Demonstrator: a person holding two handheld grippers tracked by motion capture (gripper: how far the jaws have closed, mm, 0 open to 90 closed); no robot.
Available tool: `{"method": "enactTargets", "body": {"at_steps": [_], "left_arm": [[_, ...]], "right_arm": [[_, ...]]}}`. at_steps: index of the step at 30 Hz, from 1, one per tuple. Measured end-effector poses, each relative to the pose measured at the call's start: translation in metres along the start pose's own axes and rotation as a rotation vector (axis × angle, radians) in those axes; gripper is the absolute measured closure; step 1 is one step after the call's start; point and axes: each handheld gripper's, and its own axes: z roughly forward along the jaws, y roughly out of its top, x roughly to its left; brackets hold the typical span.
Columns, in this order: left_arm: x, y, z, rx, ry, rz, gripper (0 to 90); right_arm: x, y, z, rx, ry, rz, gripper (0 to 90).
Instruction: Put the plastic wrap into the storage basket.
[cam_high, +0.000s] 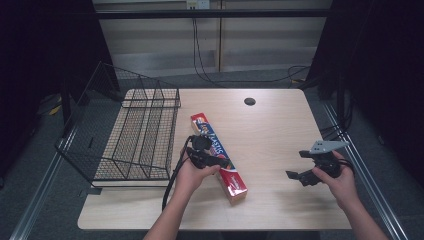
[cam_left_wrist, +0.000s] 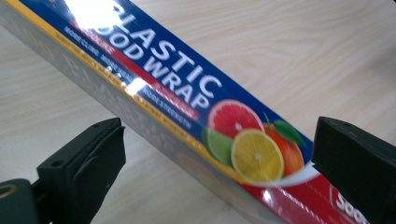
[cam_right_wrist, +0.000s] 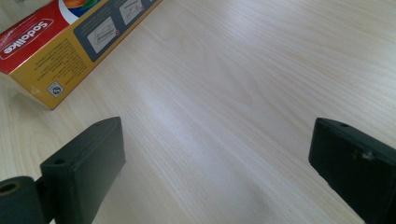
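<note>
Here, one wooden table (cam_high: 280, 135) carries three things: one wire basket (cam_high: 127, 135), one box (cam_high: 218, 157) of plastic food wrap, and the two grippers the person holds over it.

The basket is black mesh and sits at the left, its left side hanging past the table edge. Inside I count two wire dividers running near to far, which makes three long bays, though the mesh makes this hard to be sure of. Nothing I can make out lies in them.

The box lies flat just right of the basket, slanting from far-left to near-right, its near end toward the front edge of the table. It is blue and red on top, with citrus fruit printed on it, and yellow along one side.

The left gripper (cam_high: 212, 159) is over the middle of the box. In the left gripper view its two jaws stand wide apart, one on each side of the box (cam_left_wrist: 196, 112), neither touching it.

The right gripper (cam_high: 304, 176) hovers well to the right, apart from the box, with one grey plate on top. In the right gripper view its jaws are also spread wide over bare wood, with the box's near end (cam_right_wrist: 60, 51) at the far left.

One dark round hole (cam_high: 249, 101) marks the far side of the table.
</note>
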Motion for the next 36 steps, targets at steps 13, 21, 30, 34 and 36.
{"method": "enactTargets", "body": {"at_steps": [13,21,30,34,36], "left_arm": [[0.006,0.016,0.019,0.044,0.092,-0.054,4.2],[0.009,0.019,0.029,0.057,0.086,-0.094,3.1],[0.003,0.019,0.038,0.084,0.112,-0.105,0.6],[0.002,0.019,0.042,0.092,0.128,-0.116,0.0],[0.000,0.019,0.043,0.092,0.140,-0.121,0.0]], "right_arm": [[-0.002,0.000,-0.001,-0.022,0.004,0.001,3.5],[-0.002,0.001,0.000,-0.027,0.003,0.002,3.5],[-0.001,0.002,0.000,-0.037,0.005,-0.001,3.5],[-0.001,0.002,0.000,-0.043,0.003,0.003,3.5],[-0.001,0.002,0.000,-0.043,0.004,0.004,3.5]]}}
